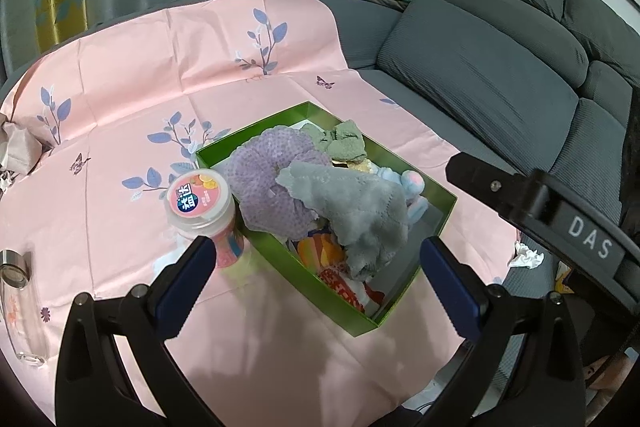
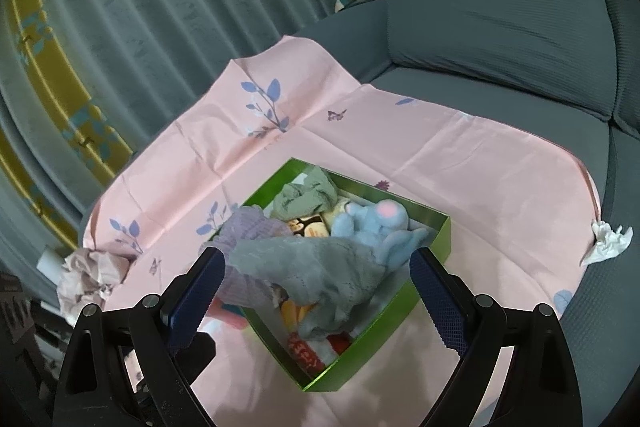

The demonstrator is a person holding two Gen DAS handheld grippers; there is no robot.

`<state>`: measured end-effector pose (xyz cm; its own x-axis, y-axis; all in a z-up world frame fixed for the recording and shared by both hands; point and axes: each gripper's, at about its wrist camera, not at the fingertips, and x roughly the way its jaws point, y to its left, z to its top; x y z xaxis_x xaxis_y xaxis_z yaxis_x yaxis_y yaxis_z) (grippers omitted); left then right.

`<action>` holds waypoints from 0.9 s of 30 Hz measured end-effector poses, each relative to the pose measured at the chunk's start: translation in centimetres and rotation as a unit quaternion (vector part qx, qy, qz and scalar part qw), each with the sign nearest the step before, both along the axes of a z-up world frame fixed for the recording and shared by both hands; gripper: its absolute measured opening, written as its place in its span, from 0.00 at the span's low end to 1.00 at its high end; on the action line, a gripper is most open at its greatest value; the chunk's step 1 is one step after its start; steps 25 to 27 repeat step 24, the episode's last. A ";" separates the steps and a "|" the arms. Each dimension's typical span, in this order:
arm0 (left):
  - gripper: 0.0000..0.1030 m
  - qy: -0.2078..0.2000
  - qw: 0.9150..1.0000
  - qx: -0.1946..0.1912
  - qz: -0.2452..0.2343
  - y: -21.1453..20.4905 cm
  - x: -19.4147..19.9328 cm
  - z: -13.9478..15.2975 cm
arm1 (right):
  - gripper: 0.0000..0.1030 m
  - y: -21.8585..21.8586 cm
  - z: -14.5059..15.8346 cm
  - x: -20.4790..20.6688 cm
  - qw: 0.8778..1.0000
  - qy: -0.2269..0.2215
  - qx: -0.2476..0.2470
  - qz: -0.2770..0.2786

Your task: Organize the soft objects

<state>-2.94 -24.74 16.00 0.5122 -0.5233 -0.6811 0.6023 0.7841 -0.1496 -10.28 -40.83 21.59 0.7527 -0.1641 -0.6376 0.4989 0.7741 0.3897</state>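
The shallow green cardboard box sits on the pink leaf-print cloth and holds the soft items, with the grey knitted cloth draped on top. The left gripper and the right gripper are both spread wide, holding nothing (both hover above the box). Judged step: packing is nearly complete. The next move probably calls for tucking the grey cloth's overhang inside.

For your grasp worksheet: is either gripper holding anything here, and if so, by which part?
Nothing is held. The left gripper and right gripper are both open above the green box, clear of the grey cloth.
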 end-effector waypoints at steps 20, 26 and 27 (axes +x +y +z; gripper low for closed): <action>0.99 0.001 1.000 -0.008 -0.011 0.3 -0.5 0.3 | 0.92 0.2 -0.2 -0.3 1.000 0.018 -0.006 -0.014; 0.99 0.002 1.000 -0.009 -0.011 0.3 -0.5 0.4 | 0.92 0.3 -0.2 -0.4 1.000 0.021 -0.009 -0.017; 0.99 0.002 1.000 -0.009 -0.011 0.3 -0.5 0.4 | 0.92 0.3 -0.2 -0.4 1.000 0.021 -0.009 -0.017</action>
